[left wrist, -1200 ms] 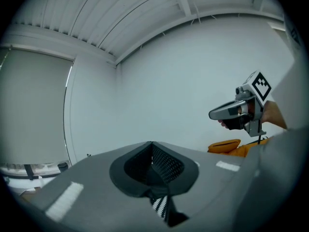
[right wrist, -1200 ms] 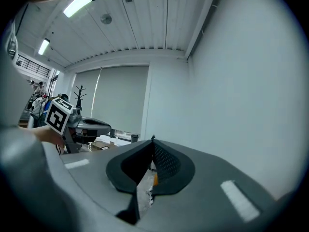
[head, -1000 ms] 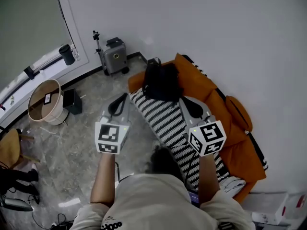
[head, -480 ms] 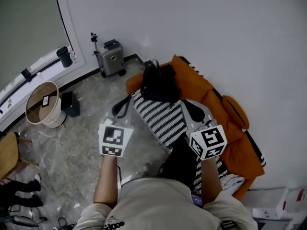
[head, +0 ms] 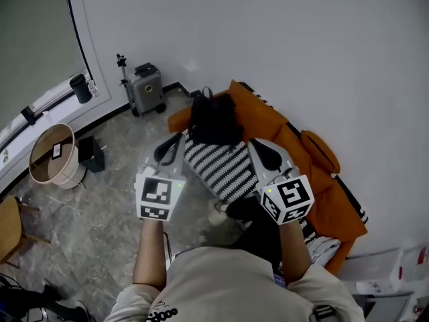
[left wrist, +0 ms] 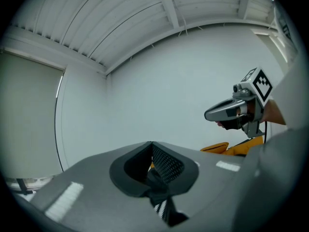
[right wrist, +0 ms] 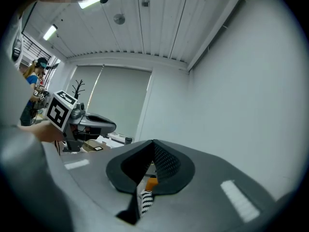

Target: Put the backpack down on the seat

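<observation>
Left fingers (left wrist: 166, 164): closed tip to tip, with nothing clamped between them. A narrow slit below the pads shows a strip of the striped cover (left wrist: 161, 209).
Right fingers (right wrist: 165, 164): shut together as well, and empty. The slit under them shows a bit of orange and some striped cloth.
Left gripper (head: 177, 139): I hold it in my left hand, raised over the floor (head: 100, 206) just beside the front edge of the sofa (head: 271, 116). It points toward the backpack (head: 213, 117) and is apart from it.
Right gripper (head: 255, 143): I hold it in my right hand, about level with the left one and over the striped cover. It is near the backpack but not touching it.
Backpack: black, resting on the far end of the sofa. Its lower part is on the striped cover, its back is against the orange cushioning and its handle loop is up. Neither gripper touches it.
Sofa: orange, set along the white wall (head: 301, 52).
Striped cover: black and white, spread along the seat from the backpack toward me.
Leg (head: 263, 228): mine, in dark cloth, by the sofa front below the right gripper.
Suitcase (head: 146, 89): grey, upright on the floor by the wall, beyond the sofa's far end.
Basket (head: 50, 154): round, pale and open-topped, on the floor at the far left, well apart from the sofa.
</observation>
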Available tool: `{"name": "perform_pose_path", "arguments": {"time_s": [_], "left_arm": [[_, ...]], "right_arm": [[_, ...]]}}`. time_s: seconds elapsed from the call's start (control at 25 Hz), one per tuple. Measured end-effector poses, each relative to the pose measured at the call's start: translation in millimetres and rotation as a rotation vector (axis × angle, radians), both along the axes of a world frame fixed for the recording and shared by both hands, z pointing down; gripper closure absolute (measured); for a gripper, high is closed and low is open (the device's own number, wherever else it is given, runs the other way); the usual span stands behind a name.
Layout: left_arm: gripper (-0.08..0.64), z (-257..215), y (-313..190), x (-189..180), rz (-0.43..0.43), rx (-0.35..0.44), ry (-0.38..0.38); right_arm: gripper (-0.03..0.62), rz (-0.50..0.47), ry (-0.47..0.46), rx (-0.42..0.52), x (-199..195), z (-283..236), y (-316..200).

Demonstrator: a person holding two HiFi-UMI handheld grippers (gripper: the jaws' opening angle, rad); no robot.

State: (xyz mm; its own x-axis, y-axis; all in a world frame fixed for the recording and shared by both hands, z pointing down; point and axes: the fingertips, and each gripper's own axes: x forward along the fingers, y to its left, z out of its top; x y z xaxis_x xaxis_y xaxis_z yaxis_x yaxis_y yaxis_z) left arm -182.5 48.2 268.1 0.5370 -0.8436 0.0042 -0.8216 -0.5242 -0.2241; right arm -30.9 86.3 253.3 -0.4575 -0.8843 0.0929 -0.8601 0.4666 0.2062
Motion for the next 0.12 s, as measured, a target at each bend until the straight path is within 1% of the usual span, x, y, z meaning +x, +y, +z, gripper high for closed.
{"name": "perform_pose_path", "arguments": {"time_s": [0.12], "left_arm": [[0.549, 2.2, 2.8, -4.4, -0.004, 0.002, 0.027]], "right_arm": [[0.591, -0.004, 0.006, 0.012, -5.9, 1.3, 6.8]]}}
